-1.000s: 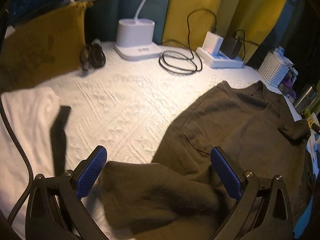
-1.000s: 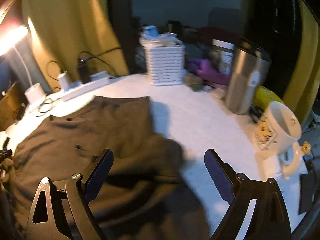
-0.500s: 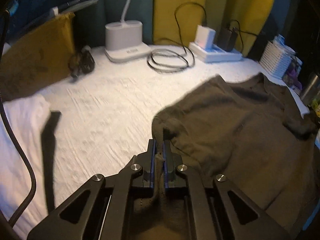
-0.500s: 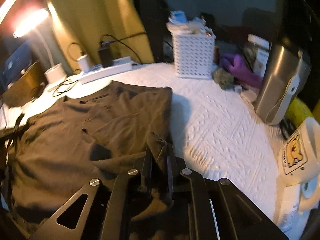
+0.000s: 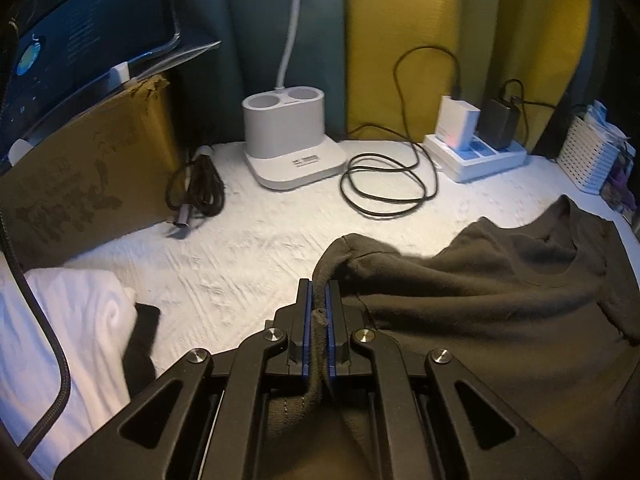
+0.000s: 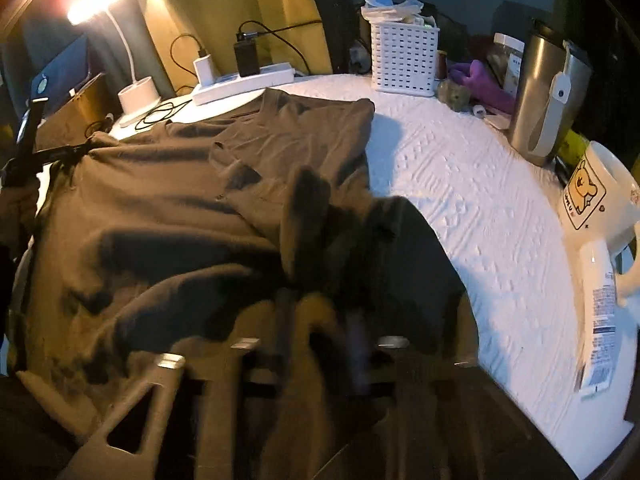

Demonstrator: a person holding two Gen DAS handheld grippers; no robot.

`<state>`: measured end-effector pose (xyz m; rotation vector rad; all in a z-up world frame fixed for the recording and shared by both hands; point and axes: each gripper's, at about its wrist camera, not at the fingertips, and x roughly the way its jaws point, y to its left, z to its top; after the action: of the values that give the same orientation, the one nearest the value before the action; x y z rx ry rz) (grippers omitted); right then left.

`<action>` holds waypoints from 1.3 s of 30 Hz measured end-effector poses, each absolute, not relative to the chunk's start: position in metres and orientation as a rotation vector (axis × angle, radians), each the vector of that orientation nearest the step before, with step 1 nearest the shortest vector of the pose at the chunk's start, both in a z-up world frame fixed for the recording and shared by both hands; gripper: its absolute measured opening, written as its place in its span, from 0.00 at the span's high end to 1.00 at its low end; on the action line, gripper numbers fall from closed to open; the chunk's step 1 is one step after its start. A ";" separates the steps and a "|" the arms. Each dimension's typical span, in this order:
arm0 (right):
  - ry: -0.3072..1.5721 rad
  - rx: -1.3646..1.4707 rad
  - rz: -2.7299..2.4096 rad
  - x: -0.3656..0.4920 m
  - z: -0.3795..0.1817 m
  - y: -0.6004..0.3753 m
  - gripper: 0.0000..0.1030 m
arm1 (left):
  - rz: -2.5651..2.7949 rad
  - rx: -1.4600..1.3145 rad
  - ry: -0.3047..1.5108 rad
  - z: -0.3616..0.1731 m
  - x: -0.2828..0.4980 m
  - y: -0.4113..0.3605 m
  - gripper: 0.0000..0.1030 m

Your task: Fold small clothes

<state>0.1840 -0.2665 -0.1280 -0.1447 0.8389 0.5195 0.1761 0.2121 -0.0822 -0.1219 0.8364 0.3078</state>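
The brown T-shirt (image 5: 500, 300) looks light, soft and limp, so it should drape and crease wherever lifted and is best taken by a hem or sleeve edge. It lies rumpled across the white-covered bench (image 5: 248, 256), neckline toward the power strip. The left tool (image 5: 318, 320) is clamped on a bunched edge; the right tool (image 6: 320, 320), blurred, has just been opening, cloth between its jaws.

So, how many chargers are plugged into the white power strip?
2: a white charger at its left end and a black charger right beside it. None seems hidden.
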 end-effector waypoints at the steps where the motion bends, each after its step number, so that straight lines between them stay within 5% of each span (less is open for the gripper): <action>1: 0.822 -0.139 0.516 0.183 -0.123 -0.268 0.22 | 0.303 -0.119 0.838 -0.080 0.177 0.212 0.95; 8: 0.691 -0.119 0.576 0.196 -0.089 -0.258 0.21 | 0.299 -0.153 0.840 -0.068 0.164 0.210 0.92; 16: 0.846 -0.045 0.729 0.217 -0.127 -0.209 0.21 | 0.311 -0.153 0.826 -0.056 0.114 0.204 0.88; 17: 0.840 -0.056 0.753 0.211 -0.127 -0.204 0.21 | 0.320 -0.159 0.828 -0.056 0.107 0.206 0.84; 19: 0.845 -0.058 0.794 0.198 -0.127 -0.194 0.21 | 0.325 -0.171 0.830 -0.058 0.096 0.210 0.58; 29: 0.775 -0.060 0.775 0.170 -0.095 -0.202 0.21 | 0.303 -0.271 0.895 -0.085 0.074 0.221 0.52; 33: 0.746 -0.051 0.691 0.179 -0.087 -0.223 0.21 | 0.267 -0.341 0.823 -0.078 0.068 0.227 0.23; 38: 0.767 -0.010 0.602 0.196 -0.097 -0.241 0.21 | 0.246 -0.346 0.869 -0.099 0.085 0.233 0.23; 39: 0.772 0.003 0.594 0.199 -0.100 -0.244 0.21 | 0.247 -0.343 0.884 -0.103 0.088 0.231 0.38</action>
<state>0.1986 -0.2440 -0.0999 0.0031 0.7716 0.5940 0.0879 0.2314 -0.1031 -0.3427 0.8837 0.2469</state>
